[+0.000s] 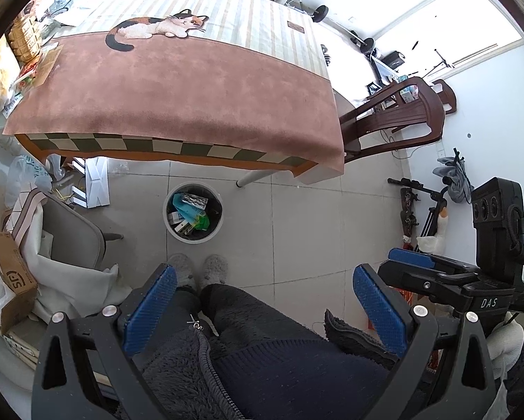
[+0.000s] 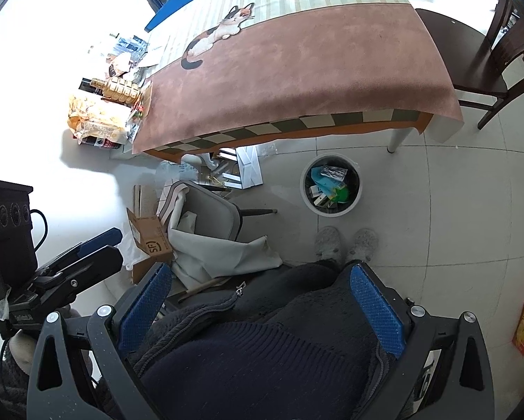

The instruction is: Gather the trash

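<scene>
Both my grippers, left gripper (image 1: 265,311) and right gripper (image 2: 267,309), gape wide with nothing between them, over my lap. Beyond my slippers (image 1: 197,273), the trash bin (image 1: 193,212) stands ahead, wrappers inside; farther off, the covered table (image 1: 177,98).

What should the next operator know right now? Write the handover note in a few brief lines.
Left gripper: jaws open, empty, held low over the person's lap.
Right gripper: jaws open, empty, also over the lap.
Round white trash bin with black liner: on the tiled floor in front of the grey slippers, beside the table leg, already holding several wrappers and cartons.
Brown cat-print tablecloth: its middle area is bare; snack bags and packaging are piled at its left edge.
Done: some trash binned. Left: check whether the pile at the edge counts as trash.
</scene>
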`<state>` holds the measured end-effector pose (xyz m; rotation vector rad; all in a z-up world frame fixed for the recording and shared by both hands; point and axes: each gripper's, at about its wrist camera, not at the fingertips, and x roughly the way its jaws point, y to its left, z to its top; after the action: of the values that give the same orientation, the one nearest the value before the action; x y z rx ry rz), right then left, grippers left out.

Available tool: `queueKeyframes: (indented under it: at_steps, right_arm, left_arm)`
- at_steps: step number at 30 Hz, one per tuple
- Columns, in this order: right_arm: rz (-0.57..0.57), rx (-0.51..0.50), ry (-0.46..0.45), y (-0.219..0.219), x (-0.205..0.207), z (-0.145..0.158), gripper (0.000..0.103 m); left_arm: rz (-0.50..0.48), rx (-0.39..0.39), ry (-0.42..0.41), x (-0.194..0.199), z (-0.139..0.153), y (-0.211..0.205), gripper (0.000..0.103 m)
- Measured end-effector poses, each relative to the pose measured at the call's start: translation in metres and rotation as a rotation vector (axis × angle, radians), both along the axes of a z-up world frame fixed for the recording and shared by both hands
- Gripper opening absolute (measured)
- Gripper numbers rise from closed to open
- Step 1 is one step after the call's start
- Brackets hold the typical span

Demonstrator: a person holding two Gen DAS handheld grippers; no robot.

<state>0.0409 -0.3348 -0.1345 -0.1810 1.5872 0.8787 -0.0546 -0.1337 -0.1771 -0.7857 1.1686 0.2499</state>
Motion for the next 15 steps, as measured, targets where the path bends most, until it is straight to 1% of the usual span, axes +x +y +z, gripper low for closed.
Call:
queueKeyframes:
  at_steps: [15]
  right_arm:
    - [0.007,0.002,0.003,-0.0053,0.0014,0.0022,0.103]
  left_arm:
    - [-0.019,-0.007,0.001,0.005,0.0004,-0.0057,0.103]
